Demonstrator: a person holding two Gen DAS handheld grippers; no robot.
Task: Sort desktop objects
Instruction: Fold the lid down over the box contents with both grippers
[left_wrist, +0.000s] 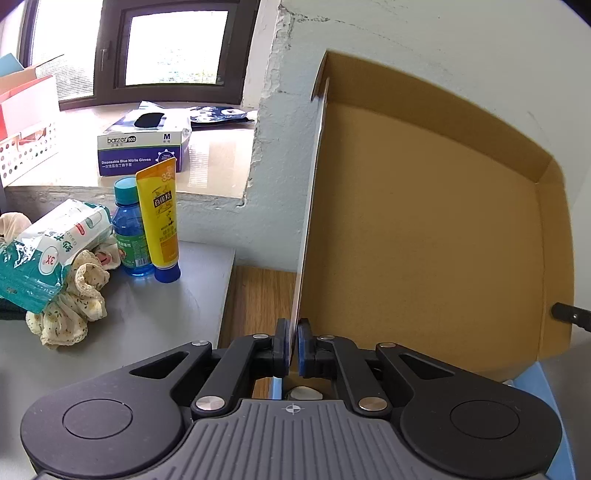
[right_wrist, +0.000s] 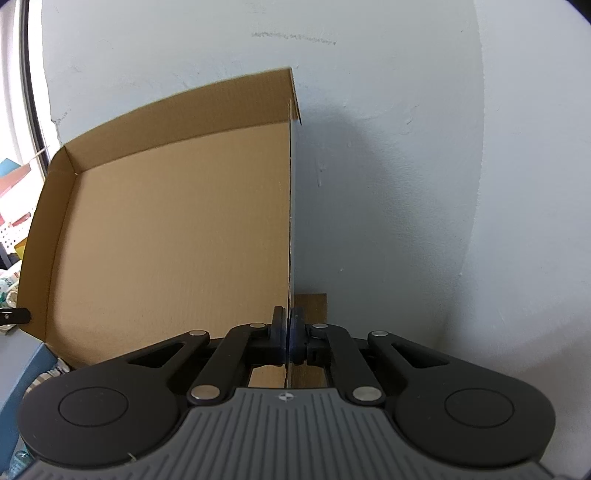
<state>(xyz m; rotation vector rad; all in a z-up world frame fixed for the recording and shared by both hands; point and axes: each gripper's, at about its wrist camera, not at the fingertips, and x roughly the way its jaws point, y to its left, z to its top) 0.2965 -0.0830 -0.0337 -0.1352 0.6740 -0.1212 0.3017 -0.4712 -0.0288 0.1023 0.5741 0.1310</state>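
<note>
A brown cardboard box lid stands raised, its inner face toward me. My left gripper is shut on the lid's left side flap. My right gripper is shut on the lid's right side flap; the lid's inner face fills the left of that view. On the grey desk to the left stand a yellow tube and a blue bottle, with a wet-wipes pack lying on a dotted cloth. The right gripper's tip shows at the lid's right edge.
A white wall rises right behind the lid. A window sill holds a glove box and a white perforated basket. A wooden surface lies between desk and wall. A blue box edge sits below the lid.
</note>
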